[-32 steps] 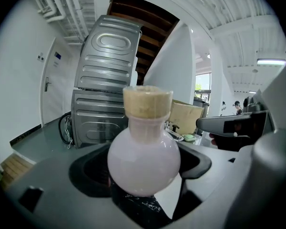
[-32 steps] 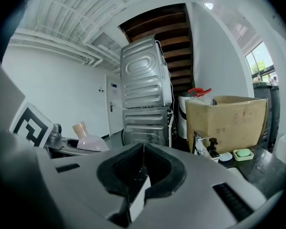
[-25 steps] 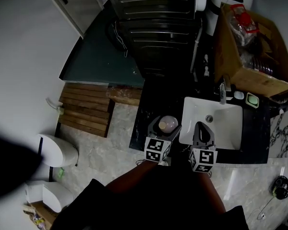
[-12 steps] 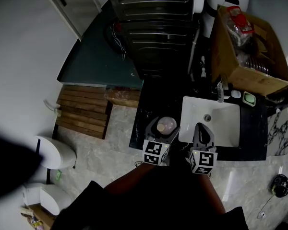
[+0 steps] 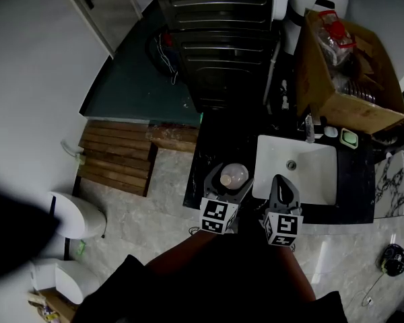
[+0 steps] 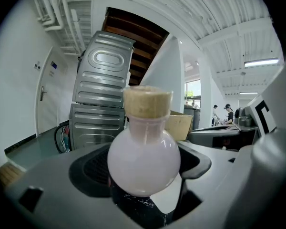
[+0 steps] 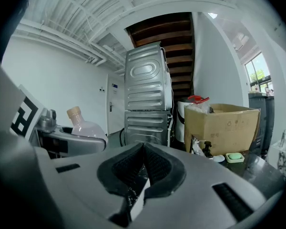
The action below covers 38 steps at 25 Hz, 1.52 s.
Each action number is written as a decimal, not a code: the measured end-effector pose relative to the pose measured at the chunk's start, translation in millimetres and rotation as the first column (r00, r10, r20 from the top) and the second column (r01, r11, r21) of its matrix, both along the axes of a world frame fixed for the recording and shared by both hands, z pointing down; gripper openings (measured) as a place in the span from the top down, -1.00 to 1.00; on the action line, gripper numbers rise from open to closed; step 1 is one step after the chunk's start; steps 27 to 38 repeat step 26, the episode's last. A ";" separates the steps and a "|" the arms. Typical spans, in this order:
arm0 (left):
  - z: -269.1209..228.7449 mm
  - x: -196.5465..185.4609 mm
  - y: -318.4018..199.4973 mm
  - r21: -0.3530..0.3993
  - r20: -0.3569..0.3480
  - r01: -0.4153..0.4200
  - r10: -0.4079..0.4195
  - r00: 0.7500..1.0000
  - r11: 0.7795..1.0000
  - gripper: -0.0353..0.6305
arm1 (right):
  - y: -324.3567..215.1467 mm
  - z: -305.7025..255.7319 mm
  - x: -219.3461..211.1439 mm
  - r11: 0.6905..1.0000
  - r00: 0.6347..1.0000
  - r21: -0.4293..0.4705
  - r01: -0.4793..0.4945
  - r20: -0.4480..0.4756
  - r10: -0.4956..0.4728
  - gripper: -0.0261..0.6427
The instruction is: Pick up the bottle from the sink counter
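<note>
1. Left gripper (image 5: 231, 180) – just left of the sink (image 5: 323, 157), over the dark counter (image 5: 215, 147). Its jaws are clamped on the round belly of the bottle, one pad on either side.
2. Bottle (image 6: 143, 159) – a pale, round-bellied flask with a short neck and a cork stopper (image 6: 147, 101). It stands upright between the left gripper's jaws, left of the sink's near corner. Whether its base has left the counter cannot be told.
   - Handling, as a judgement: small and probably light. If it is glass, it is stiff, smooth and breakable.
   - The curved wall gives the pads little flat contact, so it could slip or roll under a loose grip.
   - The widest part of the belly, where it is held now, seems the surest place. The neck just under the cork is a second choice.
   - The cork itself is a poor hold, as it may pull out.
3. Right gripper (image 5: 283, 184) – over the sink's near-left edge. Its jaws are pressed together with nothing between them.
4. Sink – a white rectangular basin set into the counter.
5. Cardboard box (image 5: 350, 93) – behind the sink, open-topped, with a small green soap dish (image 5: 350, 138) between the two.
</note>
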<state>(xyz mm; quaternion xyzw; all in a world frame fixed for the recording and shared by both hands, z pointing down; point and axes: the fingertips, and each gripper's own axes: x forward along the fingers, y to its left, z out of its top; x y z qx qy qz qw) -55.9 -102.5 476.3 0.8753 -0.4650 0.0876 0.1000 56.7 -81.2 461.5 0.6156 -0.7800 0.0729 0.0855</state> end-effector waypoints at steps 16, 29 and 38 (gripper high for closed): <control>-2.3 -5.9 1.7 0.012 -0.002 -0.013 0.013 1.000 1.000 -0.29 | 9.7 1.7 -10.3 1.000 1.000 -0.009 -0.010 -0.020 0.010 0.81; 1.6 -1.3 0.5 0.000 -0.019 -0.032 0.032 0.999 0.999 -0.29 | 8.2 5.4 -8.5 1.000 0.999 -0.016 -0.014 -0.032 0.013 0.81; 1.6 -1.3 0.5 0.000 -0.019 -0.032 0.032 0.999 0.999 -0.29 | 8.2 5.4 -8.5 1.000 0.999 -0.016 -0.014 -0.032 0.013 0.81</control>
